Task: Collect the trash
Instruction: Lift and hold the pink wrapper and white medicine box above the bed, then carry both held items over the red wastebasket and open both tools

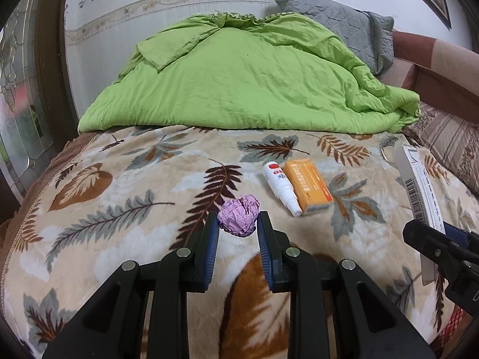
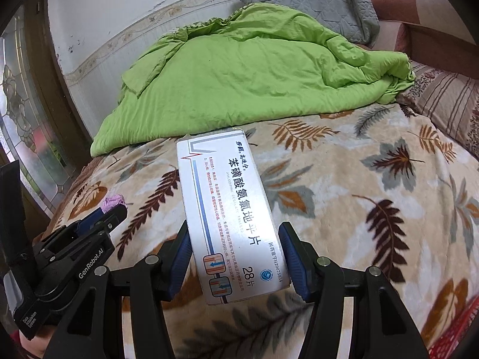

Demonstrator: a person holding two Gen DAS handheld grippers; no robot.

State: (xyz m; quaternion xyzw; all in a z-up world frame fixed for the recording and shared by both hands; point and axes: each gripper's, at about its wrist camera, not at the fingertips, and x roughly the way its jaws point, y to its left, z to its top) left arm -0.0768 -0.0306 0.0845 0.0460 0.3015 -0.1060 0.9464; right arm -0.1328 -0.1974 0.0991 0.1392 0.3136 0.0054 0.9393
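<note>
A crumpled purple paper ball lies on the leaf-patterned blanket. My left gripper has its jaws on both sides of the ball, touching it at the tips. The ball also shows in the right wrist view. My right gripper is shut on a white medicine box and holds it above the blanket. In the left wrist view the box stands at the right edge. A white spray bottle and an orange box lie side by side on the blanket.
A green quilt is heaped across the back of the bed. A grey pillow and a striped pillow lie at the back right. A glass door stands at the left.
</note>
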